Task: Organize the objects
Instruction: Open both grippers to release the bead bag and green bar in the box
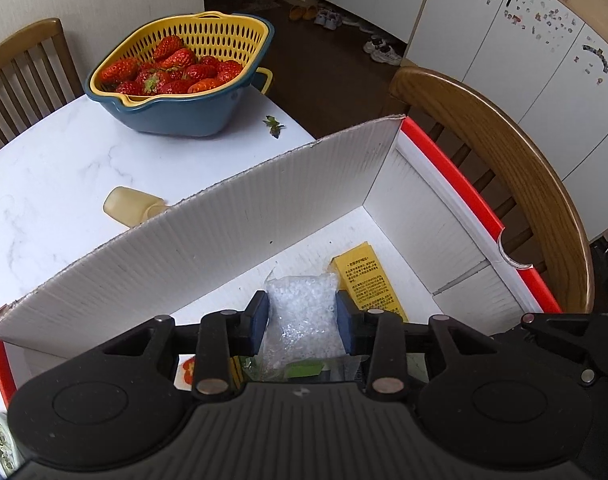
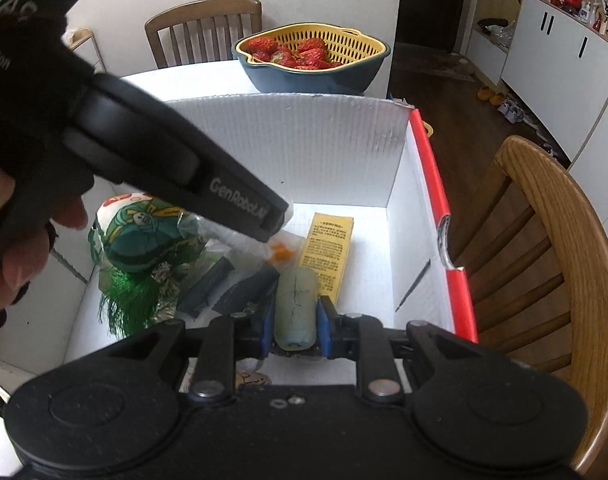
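A: Left tool (image 1: 301, 322) pinches a clear bag of white beads (image 1: 301, 312); right tool (image 2: 295, 322) is clamped on a pale cracked cylinder (image 2: 295, 304). Both hang inside the white cardboard box (image 1: 207, 240).

B: Risks?

A: The bag is slack and may slide out of the pads. The tools sit close; releasing together could knock the yellow carton (image 2: 328, 248) or the green packet (image 2: 143, 236).

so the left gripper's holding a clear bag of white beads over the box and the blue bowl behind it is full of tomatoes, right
Not tomatoes: the yellow strainer in the blue bowl holds strawberries, plain in the left wrist view. The rest stands: the left gripper holds the clear bag of white beads over the box.
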